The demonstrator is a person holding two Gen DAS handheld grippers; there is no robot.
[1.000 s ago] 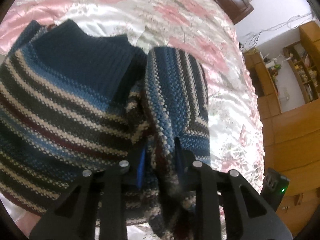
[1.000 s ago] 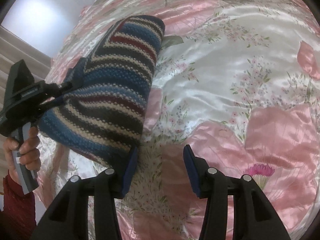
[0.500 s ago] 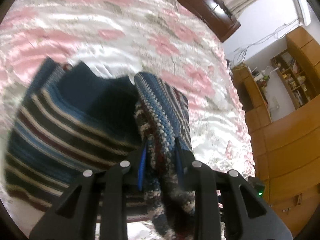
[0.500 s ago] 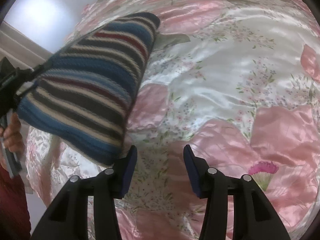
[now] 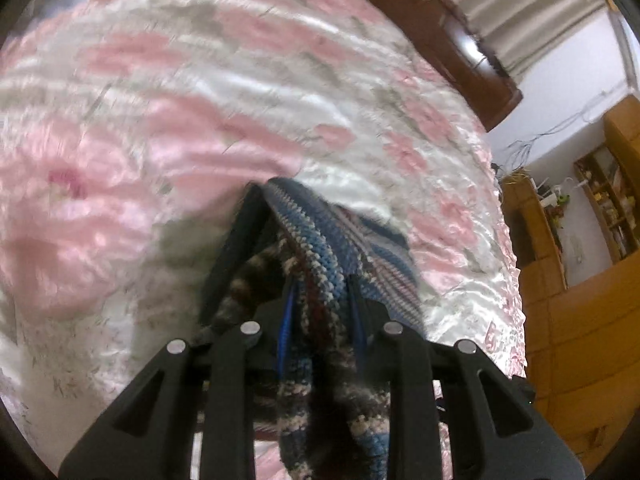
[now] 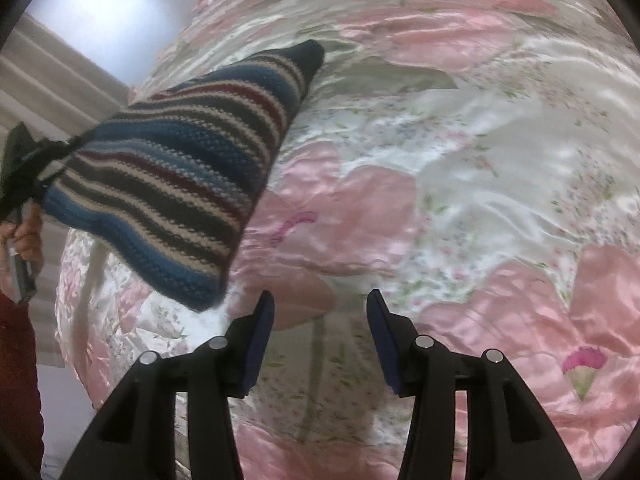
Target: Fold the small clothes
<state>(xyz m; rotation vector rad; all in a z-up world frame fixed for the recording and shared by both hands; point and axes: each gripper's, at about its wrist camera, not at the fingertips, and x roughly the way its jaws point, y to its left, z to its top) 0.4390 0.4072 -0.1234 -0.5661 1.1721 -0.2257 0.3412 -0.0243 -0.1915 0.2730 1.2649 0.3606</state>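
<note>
Striped knit (image 6: pixel 180 168) lifted only in right-wrist view.

Striped knit garment (image 6: pixel 180 184): folded small sweater, bands of blue, dark grey, cream and maroon, navy at far tip. Held aloft above pink floral satin bedspread (image 6: pixel 460 184), hanging as tapered wedge, near corner drooping lowest. One end pinched in left claw (image 5: pixel 320 312). In left wrist view, knit bunched edge-on between fingers, folds blurred.
</note>
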